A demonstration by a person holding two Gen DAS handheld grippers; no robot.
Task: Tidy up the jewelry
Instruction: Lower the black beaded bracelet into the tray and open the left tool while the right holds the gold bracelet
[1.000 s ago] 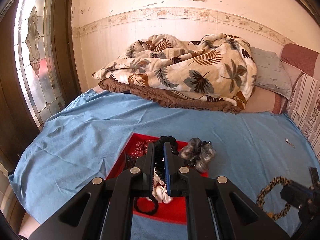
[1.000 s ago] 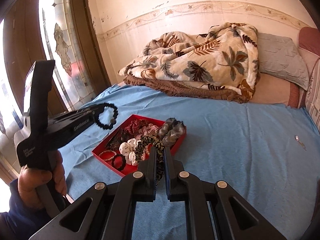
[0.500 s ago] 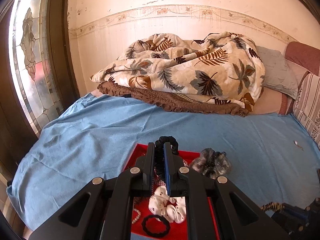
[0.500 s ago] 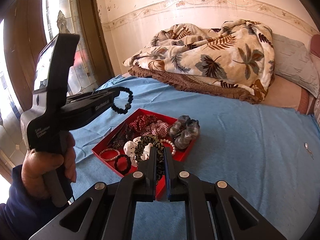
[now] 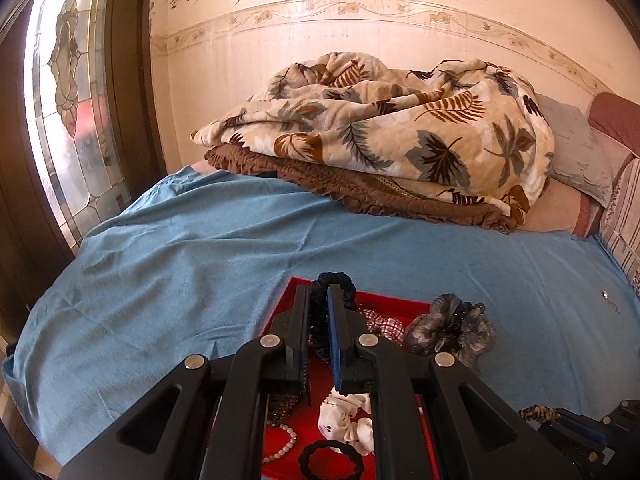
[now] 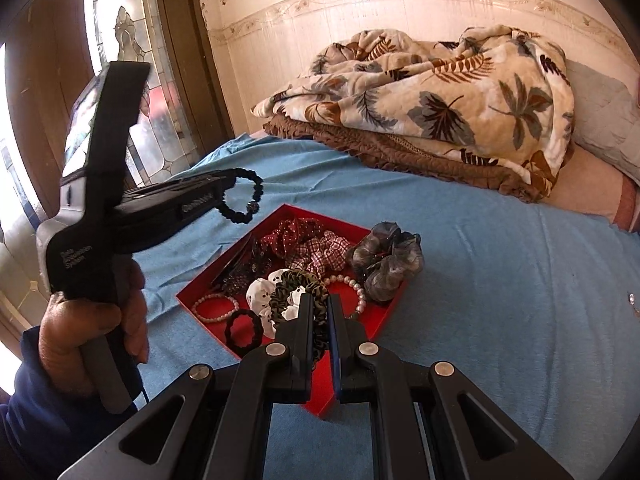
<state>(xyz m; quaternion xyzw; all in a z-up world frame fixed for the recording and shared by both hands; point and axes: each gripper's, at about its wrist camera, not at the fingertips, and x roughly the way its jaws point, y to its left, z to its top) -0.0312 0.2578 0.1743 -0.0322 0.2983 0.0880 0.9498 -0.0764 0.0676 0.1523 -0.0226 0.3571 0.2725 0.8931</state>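
Observation:
A red tray (image 6: 383, 322) on the blue bed sheet holds several scrunchies, pearl bracelets and a black hair tie (image 6: 241, 329). A grey scrunchie (image 6: 385, 257) lies over its right rim. My left gripper (image 5: 319, 293) is shut on a black scrunchie (image 5: 335, 280) and hovers above the tray's (image 5: 280, 434) far left corner. In the right wrist view, a hand carries the left gripper (image 6: 229, 185) at the left, the black ring hanging from its tips. My right gripper (image 6: 320, 301) is shut on a leopard-print scrunchie (image 6: 298, 282) over the tray's near side.
A folded leaf-print blanket (image 5: 384, 128) and pillows (image 5: 576, 152) fill the head of the bed. A stained-glass window (image 5: 68, 112) stands at the left. A small metal piece (image 6: 632, 299) lies on the sheet to the right. Bare blue sheet (image 5: 168, 264) spreads left of the tray.
Both grippers have come forward and lower over the tray, each keeping its scrunchie. In the left wrist view the right gripper has slid down into the bottom right corner.

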